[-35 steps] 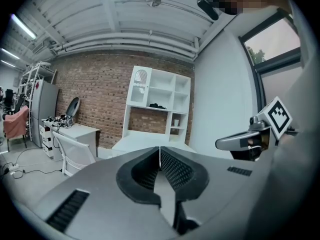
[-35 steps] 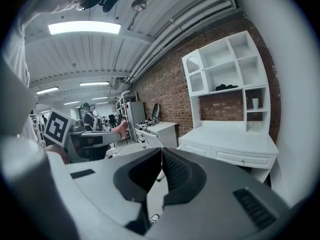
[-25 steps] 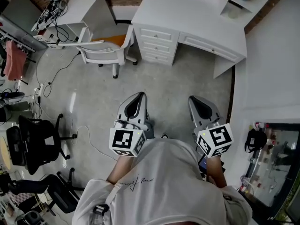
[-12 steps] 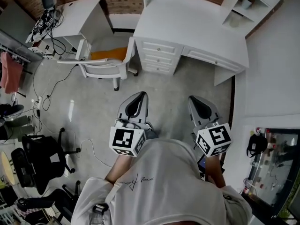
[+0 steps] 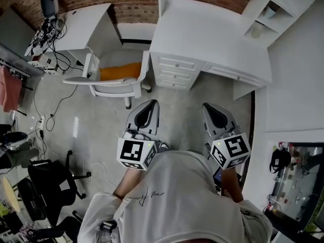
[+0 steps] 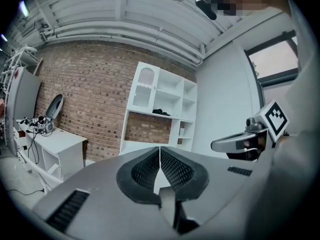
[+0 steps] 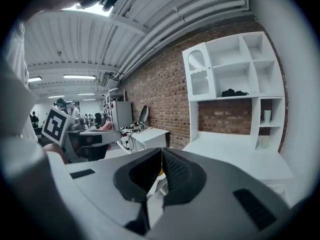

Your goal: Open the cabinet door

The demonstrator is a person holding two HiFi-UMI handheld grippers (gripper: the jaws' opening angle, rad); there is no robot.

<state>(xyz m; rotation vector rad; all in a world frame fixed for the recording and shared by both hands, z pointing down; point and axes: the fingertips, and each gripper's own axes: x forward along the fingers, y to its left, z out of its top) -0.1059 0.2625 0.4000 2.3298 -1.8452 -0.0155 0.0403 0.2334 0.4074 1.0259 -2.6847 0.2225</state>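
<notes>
The cabinet door (image 6: 142, 89) is a white panel with an arched slatted top, in the upper left of the white hutch above the desk; it appears closed. It also shows as the door (image 7: 199, 74) in the right gripper view. My left gripper (image 5: 148, 105) and right gripper (image 5: 212, 109) are held side by side over the grey floor, well short of the desk (image 5: 207, 34). Both point at the hutch. The left gripper (image 6: 160, 156) is shut with nothing between its pads. The right gripper (image 7: 161, 156) is shut and empty too.
A white chair with an orange seat (image 5: 114, 75) stands left of the desk's drawers (image 5: 174, 70). A white side table (image 5: 83, 22) with cables is at the far left. Black office chairs (image 5: 50, 181) and floor cables lie to my left, a white wall (image 5: 298, 75) on the right.
Both grippers have moved forward with the person toward the desk. The desk, chair and hutch now sit lower and closer in the head view. Both stay shut.
</notes>
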